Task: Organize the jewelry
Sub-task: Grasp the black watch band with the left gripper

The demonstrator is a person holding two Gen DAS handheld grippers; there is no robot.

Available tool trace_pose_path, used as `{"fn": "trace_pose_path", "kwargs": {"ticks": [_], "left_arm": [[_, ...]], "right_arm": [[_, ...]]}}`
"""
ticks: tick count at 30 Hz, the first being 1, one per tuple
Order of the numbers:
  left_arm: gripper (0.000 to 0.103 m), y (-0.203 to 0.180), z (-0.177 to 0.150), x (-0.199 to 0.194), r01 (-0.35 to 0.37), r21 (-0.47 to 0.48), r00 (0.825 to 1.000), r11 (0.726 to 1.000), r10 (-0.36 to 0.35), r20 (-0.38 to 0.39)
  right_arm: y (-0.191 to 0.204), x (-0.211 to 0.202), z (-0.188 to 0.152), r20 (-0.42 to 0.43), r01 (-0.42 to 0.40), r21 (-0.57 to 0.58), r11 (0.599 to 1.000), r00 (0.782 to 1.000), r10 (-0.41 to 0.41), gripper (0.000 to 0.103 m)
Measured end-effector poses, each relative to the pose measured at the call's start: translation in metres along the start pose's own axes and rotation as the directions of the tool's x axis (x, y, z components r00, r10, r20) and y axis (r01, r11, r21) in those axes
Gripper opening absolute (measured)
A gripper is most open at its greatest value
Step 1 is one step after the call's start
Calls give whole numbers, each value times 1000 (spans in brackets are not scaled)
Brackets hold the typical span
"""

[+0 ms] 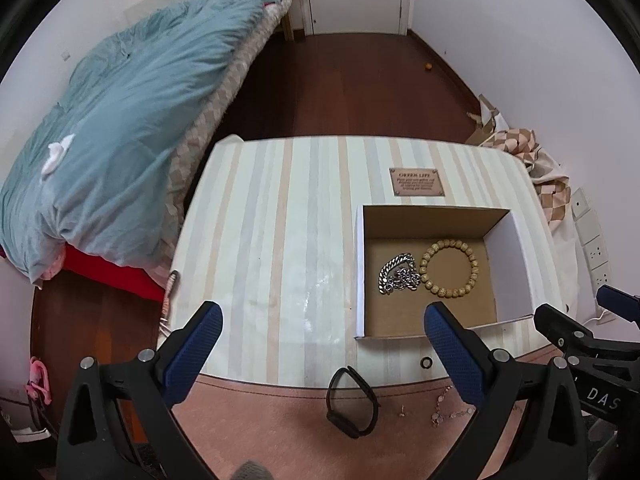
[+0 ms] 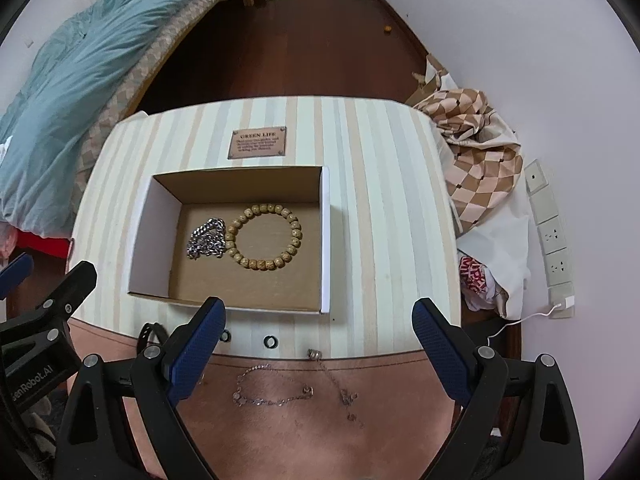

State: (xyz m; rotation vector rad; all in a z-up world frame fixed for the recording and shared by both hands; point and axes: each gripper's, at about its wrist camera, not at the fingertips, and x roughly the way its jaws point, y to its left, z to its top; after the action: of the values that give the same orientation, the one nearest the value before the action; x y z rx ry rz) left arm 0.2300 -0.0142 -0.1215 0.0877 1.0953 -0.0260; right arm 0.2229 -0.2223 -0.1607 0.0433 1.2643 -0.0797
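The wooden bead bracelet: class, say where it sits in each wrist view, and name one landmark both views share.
Left wrist view: wooden bead bracelet lies right of centre, inside the cardboard box, touching the silver chain.
Right wrist view: bracelet sits near centre, same box.
Shared landmark: the brown plaque beyond the box.

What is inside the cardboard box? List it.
Inside the cardboard box lie a wooden bead bracelet and a silver chain, touching side by side on its brown floor. The near wall hides a strip of floor.
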Motion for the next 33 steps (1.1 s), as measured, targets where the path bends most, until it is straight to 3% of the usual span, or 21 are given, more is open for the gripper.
{"fn": "trace_pose_path", "kwargs": {"ticks": [9, 20, 27, 33], "left_arm": [[103, 7, -19, -57, 13, -12, 996, 1000, -12, 87], [103, 15, -41, -126, 39, -2, 984, 999, -38, 174], [103, 16, -63, -159, 34, 5, 975, 999, -35, 221], [103, 20, -75, -165, 19, -17, 970, 1000, -14, 242]], "right_arm": [[0, -61, -22, 108, 11, -3, 1000, 994, -11, 96], [3, -136, -56, 239, 13, -6, 1000, 971, -11, 96], [7, -164, -79, 278, -1, -4, 1000, 961, 2, 96], [6, -172, -92, 295, -16, 3, 1000, 955, 14, 96]]}}
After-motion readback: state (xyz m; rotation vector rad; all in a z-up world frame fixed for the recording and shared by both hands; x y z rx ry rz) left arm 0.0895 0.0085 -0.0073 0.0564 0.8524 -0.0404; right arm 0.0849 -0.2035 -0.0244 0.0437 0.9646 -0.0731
